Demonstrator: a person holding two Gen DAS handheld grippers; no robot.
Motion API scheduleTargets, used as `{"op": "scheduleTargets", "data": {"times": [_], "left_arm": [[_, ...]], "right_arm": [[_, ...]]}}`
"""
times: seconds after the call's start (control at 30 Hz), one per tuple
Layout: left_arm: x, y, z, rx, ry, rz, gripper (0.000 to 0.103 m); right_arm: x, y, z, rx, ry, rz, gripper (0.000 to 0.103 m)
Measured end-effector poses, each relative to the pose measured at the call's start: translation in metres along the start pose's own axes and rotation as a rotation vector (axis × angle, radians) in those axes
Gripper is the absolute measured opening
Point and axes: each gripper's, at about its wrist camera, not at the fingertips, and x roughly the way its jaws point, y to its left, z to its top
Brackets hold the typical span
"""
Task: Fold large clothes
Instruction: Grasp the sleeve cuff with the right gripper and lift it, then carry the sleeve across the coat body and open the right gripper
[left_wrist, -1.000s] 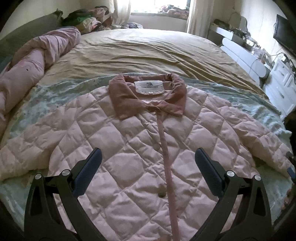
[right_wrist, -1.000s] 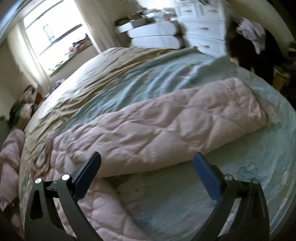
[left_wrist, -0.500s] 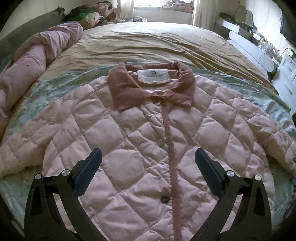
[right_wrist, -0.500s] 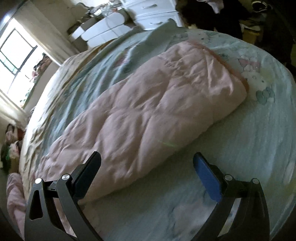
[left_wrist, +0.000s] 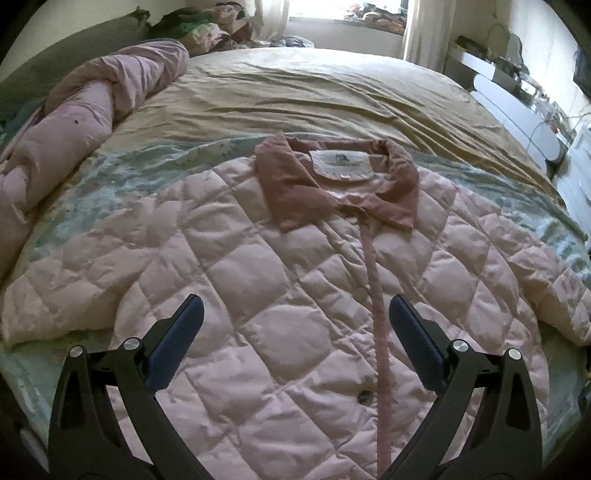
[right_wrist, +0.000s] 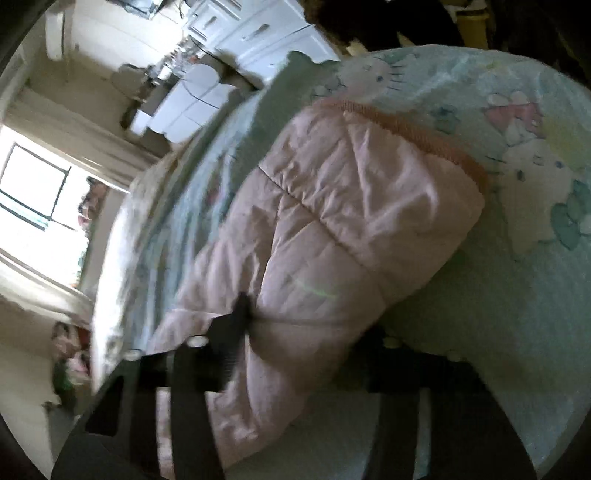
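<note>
Folding is only being started: jacket lying flat on bed, right gripper fingers being closed on sleeve, left gripper fingers being held wide, empty.

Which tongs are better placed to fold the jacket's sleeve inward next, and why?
Right. The right tongs already pinch the sleeve; the left tongs hover open over the jacket front.
</note>
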Motion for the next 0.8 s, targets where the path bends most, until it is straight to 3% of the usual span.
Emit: {"op": "scheduleTargets", "data": {"times": [0.1, 0.2, 0.6, 0.7, 0.8], "left_arm": [[-0.005, 0.007, 0.003, -0.005, -0.005, 0.001, 0.094], [-0.009, 0.015, 0.009, -0.003, -0.009, 0.020, 0.094], [-0.027, 0.039, 0.031, -0.050, -0.046, -0.028, 0.094], [-0.030, 0.049, 0.035, -0.082, -0.052, -0.069, 0.094], [-0.032, 0.057, 0.036, -0.095, -0.072, -0.055, 0.094]], "right_arm": [[-0.012, 0.016, 0.006, -0.038, -0.030, 0.046, 0.024], [-0.032, 0.056, 0.003, -0.141, -0.079, 0.125, 0.020], [-0.098, 0.211, -0.041, -0.503, -0.114, 0.397, 0.017], [-0.104, 0.244, -0.059, -0.589, -0.124, 0.425, 0.017], [-0.110, 0.271, -0.081, -0.669, -0.150, 0.444, 0.017]]}}
